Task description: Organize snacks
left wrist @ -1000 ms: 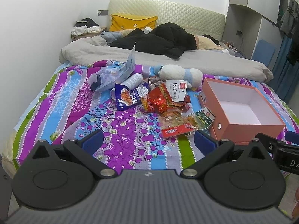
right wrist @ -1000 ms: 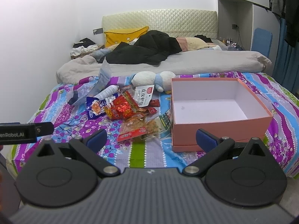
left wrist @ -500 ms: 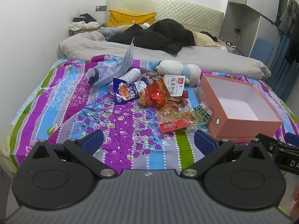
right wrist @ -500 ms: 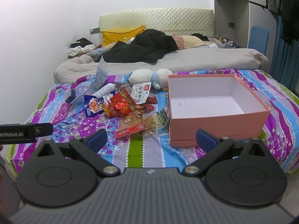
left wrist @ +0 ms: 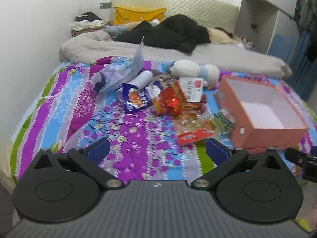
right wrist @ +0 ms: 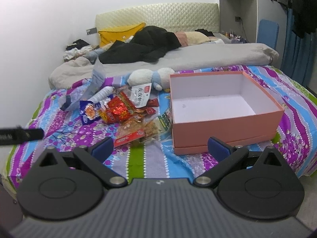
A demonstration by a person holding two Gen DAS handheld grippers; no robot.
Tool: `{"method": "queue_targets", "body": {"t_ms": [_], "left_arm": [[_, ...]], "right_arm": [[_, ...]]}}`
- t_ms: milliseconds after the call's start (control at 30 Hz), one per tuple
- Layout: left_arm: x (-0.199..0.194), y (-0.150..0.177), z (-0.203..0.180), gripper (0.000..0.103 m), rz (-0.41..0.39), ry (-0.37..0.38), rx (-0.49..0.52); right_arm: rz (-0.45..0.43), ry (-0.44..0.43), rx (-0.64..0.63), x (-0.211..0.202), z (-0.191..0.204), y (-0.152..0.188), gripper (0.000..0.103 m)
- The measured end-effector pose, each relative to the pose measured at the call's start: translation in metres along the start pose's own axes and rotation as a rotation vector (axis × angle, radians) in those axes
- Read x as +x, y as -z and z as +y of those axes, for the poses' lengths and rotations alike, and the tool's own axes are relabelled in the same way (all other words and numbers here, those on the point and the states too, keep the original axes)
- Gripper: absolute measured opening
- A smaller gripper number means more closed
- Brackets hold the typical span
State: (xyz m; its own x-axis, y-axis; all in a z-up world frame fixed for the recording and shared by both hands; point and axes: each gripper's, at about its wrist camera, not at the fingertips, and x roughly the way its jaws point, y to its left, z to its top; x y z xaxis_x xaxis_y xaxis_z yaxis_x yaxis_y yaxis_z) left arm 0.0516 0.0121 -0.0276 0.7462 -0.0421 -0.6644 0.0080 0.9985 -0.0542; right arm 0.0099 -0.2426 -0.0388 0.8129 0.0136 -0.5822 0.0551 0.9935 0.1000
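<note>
Here the bed with its striped floral cover carries everything. Toward its right edge sits the open pink box, its white inside bare. Just left of the box lies the heap of snacks: a white plush toy at the far side, a blue packet on the left, red foil packets in the middle, and a clear pack with a red label nearest the foot edge. The left hand-held gripper hangs above the foot edge, fingers spread wide and holding nothing, the snack heap ahead and slightly right. The right hand-held gripper is likewise spread and unloaded, the box ahead to its right, the snacks ahead to its left.
</note>
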Motion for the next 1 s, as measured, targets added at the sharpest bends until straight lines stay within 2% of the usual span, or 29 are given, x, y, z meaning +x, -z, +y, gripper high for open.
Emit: {"method": "queue_targets", "body": {"t_ms": [167, 300, 400, 500, 633, 700, 800, 900, 1000], "left_arm": [[0.063, -0.016, 0.005, 0.103, 0.072, 0.015, -0.047], [0.117, -0.035, 0.002, 0.103, 0.152, 0.081, -0.087], [0.133, -0.057, -0.005, 0.103, 0.196, 0.076, -0.075], [0.136, -0.078, -0.008, 0.103, 0.218, 0.096, -0.079], [0.140, -0.075, -0.006, 0.103, 0.171, 0.132, -0.060], [0.147, -0.065, -0.006, 0.103, 0.183, 0.115, -0.055], [0.138, -0.046, 0.000, 0.103, 0.092, 0.136, -0.083], [0.131, -0.026, 0.000, 0.103, 0.064, 0.107, -0.054], [0.112, -0.013, -0.003, 0.103, 0.058, 0.103, -0.042]], "right_arm": [[0.065, -0.001, 0.024, 0.048, -0.002, -0.006, 0.103], [0.119, 0.018, 0.021, 0.085, 0.005, -0.014, 0.103], [0.176, -0.049, 0.028, 0.098, 0.011, -0.029, 0.103], [0.188, -0.060, 0.036, 0.097, 0.018, -0.042, 0.103], [0.144, -0.055, 0.036, 0.097, 0.018, -0.041, 0.103], [0.128, -0.059, 0.041, 0.104, 0.016, -0.030, 0.103], [0.095, -0.071, 0.050, 0.107, 0.014, -0.009, 0.103], [0.066, -0.120, 0.065, 0.109, 0.011, 0.011, 0.103], [0.041, -0.092, 0.043, 0.100, 0.014, 0.017, 0.103]]}}
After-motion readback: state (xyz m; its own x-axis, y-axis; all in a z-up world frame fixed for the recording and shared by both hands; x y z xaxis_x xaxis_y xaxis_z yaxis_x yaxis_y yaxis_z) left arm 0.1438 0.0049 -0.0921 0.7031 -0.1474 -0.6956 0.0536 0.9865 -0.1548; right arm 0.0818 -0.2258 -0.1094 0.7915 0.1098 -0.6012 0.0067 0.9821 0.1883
